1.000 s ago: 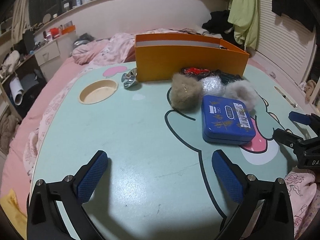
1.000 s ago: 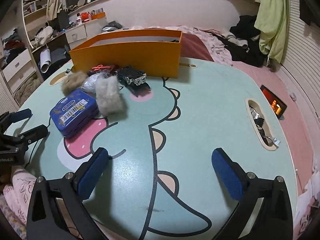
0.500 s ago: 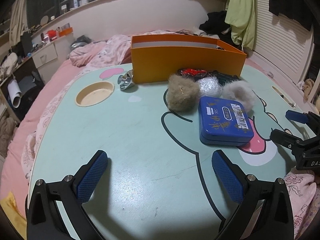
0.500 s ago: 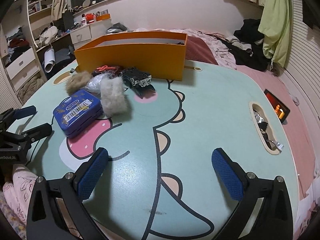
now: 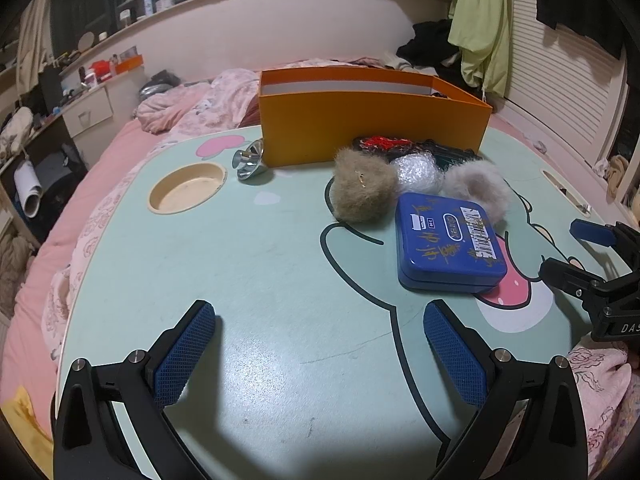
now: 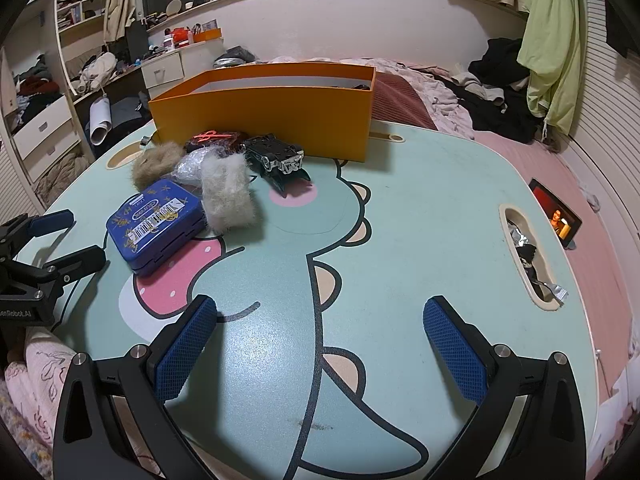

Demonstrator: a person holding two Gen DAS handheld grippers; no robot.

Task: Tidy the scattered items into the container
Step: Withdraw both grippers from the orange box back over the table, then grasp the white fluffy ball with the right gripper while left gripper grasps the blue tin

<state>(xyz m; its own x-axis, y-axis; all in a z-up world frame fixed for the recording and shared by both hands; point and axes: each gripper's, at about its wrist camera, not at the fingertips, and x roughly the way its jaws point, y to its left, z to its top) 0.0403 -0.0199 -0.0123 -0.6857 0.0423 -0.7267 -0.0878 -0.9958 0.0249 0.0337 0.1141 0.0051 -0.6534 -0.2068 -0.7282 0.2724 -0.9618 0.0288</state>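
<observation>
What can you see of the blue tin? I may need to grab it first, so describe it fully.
The blue tin is a flat rectangular box with rounded corners, seemingly metal, lid shut. Its top carries gold lettering and a white barcode sticker. It lies flat on the table, over the pink printed patch. The grey fluffy piece seems to touch its far edge; the brown one sits beside it.

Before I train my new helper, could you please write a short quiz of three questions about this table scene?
1. True or false: the blue tin is already inside the orange box.
2. Which claw is holding something: A) left claw B) right claw C) neither?
3. Fill in: the shiny metal funnel-shaped piece lies between the round recess in the table and the ____ box.

Key: 1 false, the tin lies on the table beside the grey fluffy ball. 2 C, both are open and empty. 3 orange.
</observation>
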